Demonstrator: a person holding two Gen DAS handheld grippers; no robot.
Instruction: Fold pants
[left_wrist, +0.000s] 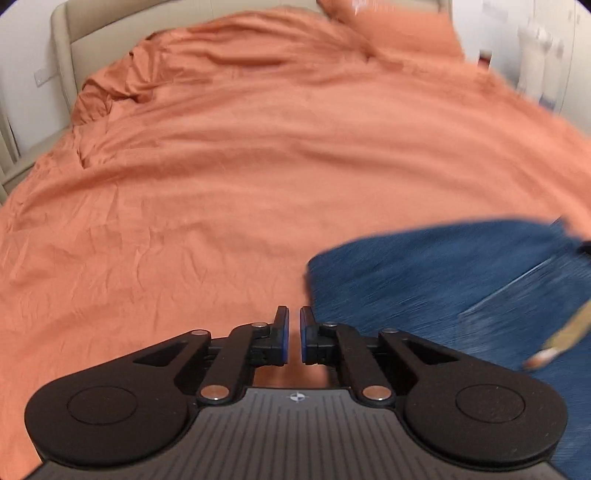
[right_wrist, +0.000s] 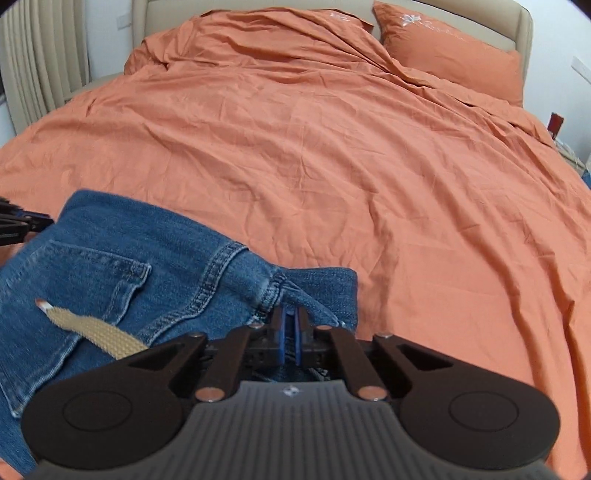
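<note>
Blue denim pants lie bunched on the near left part of the orange bed, back pocket up. A tan woven strap with a pale tip rests across them. My right gripper is shut on a fold of denim by a thick seam, its blue pads pressed together on the cloth. In the left wrist view the pants are blurred at the lower right. My left gripper sits just beside their left edge, jaws nearly together with only orange sheet showing between them. The left gripper also shows by the pants' far left corner.
An orange duvet covers the whole bed, wrinkled and heaped toward the far left. An orange pillow leans on the beige headboard. Beige curtains hang at the left, and a small red object stands beyond the bed's right edge.
</note>
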